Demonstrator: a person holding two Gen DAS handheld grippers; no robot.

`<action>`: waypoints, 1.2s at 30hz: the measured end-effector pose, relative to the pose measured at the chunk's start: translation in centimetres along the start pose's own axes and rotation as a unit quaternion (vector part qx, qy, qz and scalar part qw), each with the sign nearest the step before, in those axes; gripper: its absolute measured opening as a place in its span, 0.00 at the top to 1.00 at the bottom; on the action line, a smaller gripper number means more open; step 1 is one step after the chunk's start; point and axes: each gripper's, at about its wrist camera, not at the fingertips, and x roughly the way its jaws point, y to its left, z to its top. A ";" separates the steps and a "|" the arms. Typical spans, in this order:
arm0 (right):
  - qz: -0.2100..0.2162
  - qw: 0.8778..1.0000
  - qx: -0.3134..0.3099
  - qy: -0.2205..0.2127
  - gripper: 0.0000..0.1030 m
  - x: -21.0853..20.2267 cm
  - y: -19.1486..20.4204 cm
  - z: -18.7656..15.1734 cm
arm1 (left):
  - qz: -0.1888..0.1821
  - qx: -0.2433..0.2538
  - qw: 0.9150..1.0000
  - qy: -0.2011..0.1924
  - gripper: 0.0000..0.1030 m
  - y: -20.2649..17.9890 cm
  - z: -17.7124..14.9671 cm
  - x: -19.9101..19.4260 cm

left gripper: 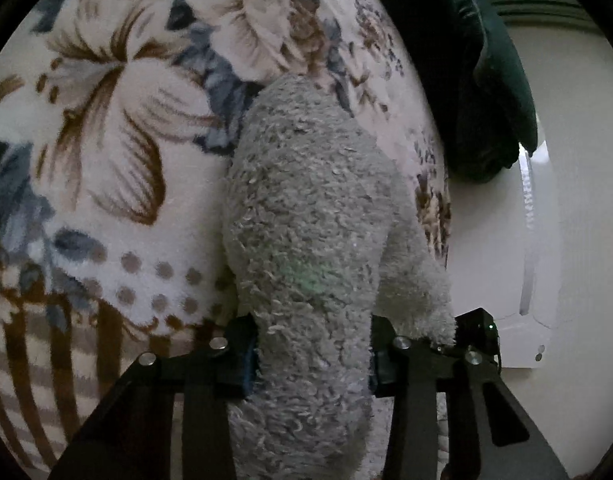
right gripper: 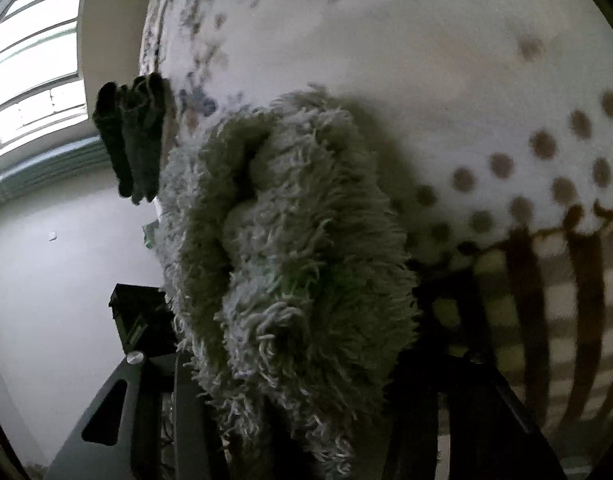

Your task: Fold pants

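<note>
The pants are grey, fluffy fleece [left gripper: 310, 216]. In the left wrist view my left gripper [left gripper: 312, 354] is shut on a thick fold of them, and the fabric runs away from the fingers across a floral blanket [left gripper: 118, 128]. In the right wrist view my right gripper [right gripper: 294, 364] is shut on a bunched, shaggy end of the same pants [right gripper: 290, 240], which hides most of both fingers. The pants lie over the blanket's edge.
The floral and dotted blanket [right gripper: 446, 60] covers the surface under the pants. Dark green folded garments [left gripper: 466, 64] lie at the blanket's far edge, also visible in the right wrist view [right gripper: 134, 136]. A white wall [left gripper: 486, 220] and a window [right gripper: 34, 68] lie beyond.
</note>
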 end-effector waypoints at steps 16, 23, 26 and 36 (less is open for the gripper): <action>0.002 0.995 -0.097 -0.005 0.55 -4.9 22.8 1.4 | 0.013 0.058 0.995 -0.083 0.65 -12.5 5.8 -17.6; -0.009 0.990 -0.138 -0.017 0.55 -0.7 38.3 7.1 | 0.013 0.059 0.991 -0.117 0.65 -14.0 18.1 -26.1; -0.003 0.989 -0.145 -0.021 0.55 3.2 44.5 11.0 | 0.023 0.059 0.989 -0.130 0.65 -13.0 25.4 -29.8; -0.032 0.988 -0.154 -0.002 0.55 20.5 58.5 27.1 | 0.090 0.060 0.985 -0.137 0.64 -6.3 46.9 -32.3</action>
